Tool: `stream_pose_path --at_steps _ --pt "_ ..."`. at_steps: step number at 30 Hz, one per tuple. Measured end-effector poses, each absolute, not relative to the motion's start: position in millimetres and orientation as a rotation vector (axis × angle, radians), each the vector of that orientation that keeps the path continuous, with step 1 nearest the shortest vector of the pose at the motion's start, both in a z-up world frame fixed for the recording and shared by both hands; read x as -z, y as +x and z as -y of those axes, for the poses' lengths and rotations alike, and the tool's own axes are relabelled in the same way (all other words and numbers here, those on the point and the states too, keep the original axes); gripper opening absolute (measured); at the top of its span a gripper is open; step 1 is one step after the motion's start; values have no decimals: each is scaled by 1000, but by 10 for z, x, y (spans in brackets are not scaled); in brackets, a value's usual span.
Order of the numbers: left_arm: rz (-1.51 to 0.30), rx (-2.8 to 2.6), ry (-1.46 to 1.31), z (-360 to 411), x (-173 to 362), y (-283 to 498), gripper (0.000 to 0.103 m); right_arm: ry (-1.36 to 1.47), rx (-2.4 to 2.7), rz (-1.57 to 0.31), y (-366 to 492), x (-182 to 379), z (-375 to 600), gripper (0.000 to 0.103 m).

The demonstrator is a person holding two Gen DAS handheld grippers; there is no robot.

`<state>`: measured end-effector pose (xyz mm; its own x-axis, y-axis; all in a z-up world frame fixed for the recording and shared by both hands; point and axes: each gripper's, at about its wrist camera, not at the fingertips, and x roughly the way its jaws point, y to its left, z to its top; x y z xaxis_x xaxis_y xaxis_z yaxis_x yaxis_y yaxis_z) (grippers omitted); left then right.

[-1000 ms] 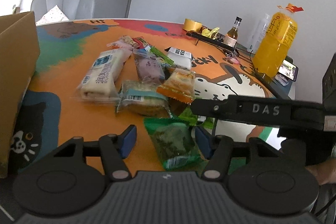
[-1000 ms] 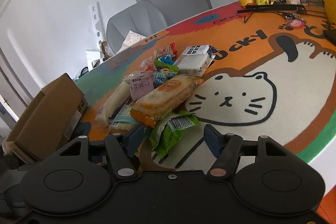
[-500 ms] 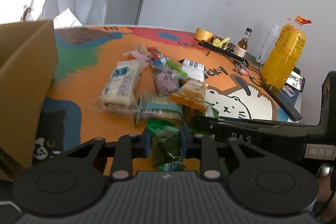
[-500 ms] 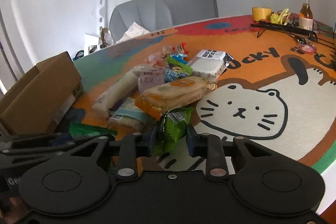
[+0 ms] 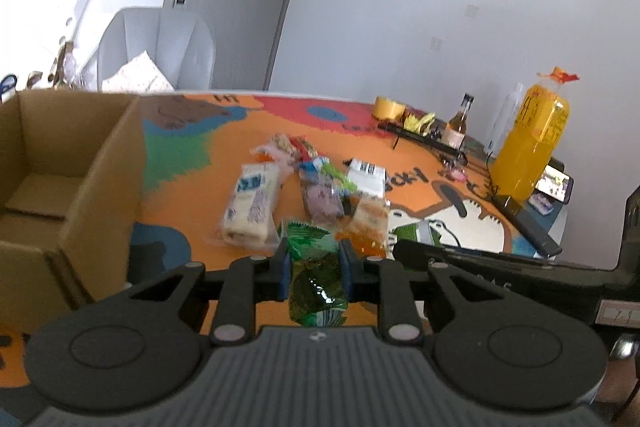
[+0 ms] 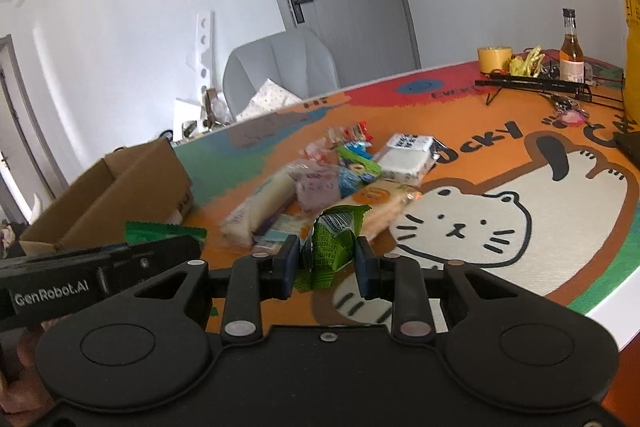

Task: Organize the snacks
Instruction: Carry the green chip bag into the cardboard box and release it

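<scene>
My left gripper (image 5: 314,267) is shut on a green snack packet (image 5: 316,271) and holds it above the table. My right gripper (image 6: 326,261) is shut on another green snack packet (image 6: 334,243), also lifted. A pile of wrapped snacks (image 5: 316,187) lies on the colourful cat-print table mat (image 6: 520,211); the pile also shows in the right wrist view (image 6: 340,175). An open cardboard box (image 5: 60,183) stands at the left; it shows in the right wrist view (image 6: 108,199) too. The left gripper's body appears at the lower left of the right wrist view.
A large orange drink bottle (image 5: 532,143), a small brown bottle (image 5: 458,125), a yellow tape roll (image 5: 388,107), a black stand (image 5: 436,143) and a phone (image 5: 554,183) stand at the table's far right. A grey chair (image 5: 160,51) is behind the table.
Both grippers closed on green snack packets and lifted them off the table. The left gripper has moved left, toward the cardboard box.
</scene>
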<state>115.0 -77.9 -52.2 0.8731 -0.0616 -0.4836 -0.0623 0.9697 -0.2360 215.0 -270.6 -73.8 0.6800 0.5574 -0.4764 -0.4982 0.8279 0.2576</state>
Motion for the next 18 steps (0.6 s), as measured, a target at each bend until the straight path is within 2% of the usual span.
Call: stream_pose_path --at_steps 18 --pt "-375 -49 -224 300 17 755 22 111 -692 -487 1852 339 2164 27"
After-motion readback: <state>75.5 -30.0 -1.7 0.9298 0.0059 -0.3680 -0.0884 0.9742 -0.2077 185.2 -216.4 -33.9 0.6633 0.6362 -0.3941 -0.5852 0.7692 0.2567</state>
